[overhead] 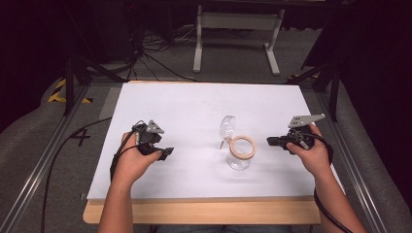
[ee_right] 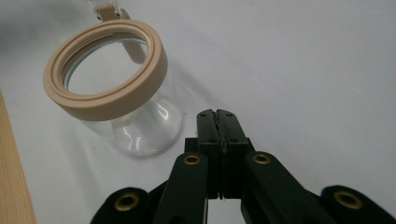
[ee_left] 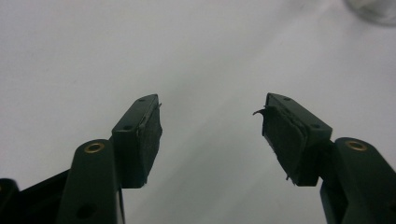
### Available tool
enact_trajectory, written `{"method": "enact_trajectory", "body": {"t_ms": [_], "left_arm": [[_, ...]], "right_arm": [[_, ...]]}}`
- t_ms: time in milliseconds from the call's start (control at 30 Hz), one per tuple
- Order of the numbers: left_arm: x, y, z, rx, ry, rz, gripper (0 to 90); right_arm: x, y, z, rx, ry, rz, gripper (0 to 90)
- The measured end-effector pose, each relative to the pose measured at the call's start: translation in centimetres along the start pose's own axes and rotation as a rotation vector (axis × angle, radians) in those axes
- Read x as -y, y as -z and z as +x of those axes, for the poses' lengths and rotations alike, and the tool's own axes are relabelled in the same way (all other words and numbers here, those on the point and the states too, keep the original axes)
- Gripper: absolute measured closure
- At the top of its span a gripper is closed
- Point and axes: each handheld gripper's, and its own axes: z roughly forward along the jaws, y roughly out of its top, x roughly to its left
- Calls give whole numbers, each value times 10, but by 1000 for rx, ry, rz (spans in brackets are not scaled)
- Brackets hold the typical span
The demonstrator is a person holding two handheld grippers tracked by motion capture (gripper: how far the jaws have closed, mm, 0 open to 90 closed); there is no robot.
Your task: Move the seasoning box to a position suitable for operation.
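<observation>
One clear glass jar (overhead: 239, 158) with a beige ring-shaped rim, standing on the table; one clear hinged lid (overhead: 227, 127), swung open behind the rim. One white rectangular table top (overhead: 194, 107) on one light wooden board (overhead: 204, 211). Two black hand-held two-jaw grippers: left gripper (overhead: 165, 152), right gripper (overhead: 271, 141); two jaws on each. Two grey three-cornered plates (overhead: 306, 120), one per gripper. Two forearms (overhead: 114, 208) at the near edge. One white metal frame stand (overhead: 238, 22) on the floor beyond.

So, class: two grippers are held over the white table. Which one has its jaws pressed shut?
The right gripper, pointing at the glass jar: its jaws meet with nothing between them. The left gripper has a wide gap between its jaws.
</observation>
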Motion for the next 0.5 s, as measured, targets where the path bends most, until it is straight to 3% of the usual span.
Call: {"method": "enact_trajectory", "body": {"t_ms": [33,100,267,500], "left_arm": [[-4,1,-6,38,-8,-27,358],[-8,-1,-12,60,-40,-34,352],[-10,-1,-18,55,-71,-22,334],[-10,2,-19,75,-52,-24,317]], "right_arm": [[0,0,-1,1,3,2,900],[0,0,-1,-1,9,3,900],[-1,-3,1,-13,12,10,900],[0,-10,2,-47,9,-2,900]]}}
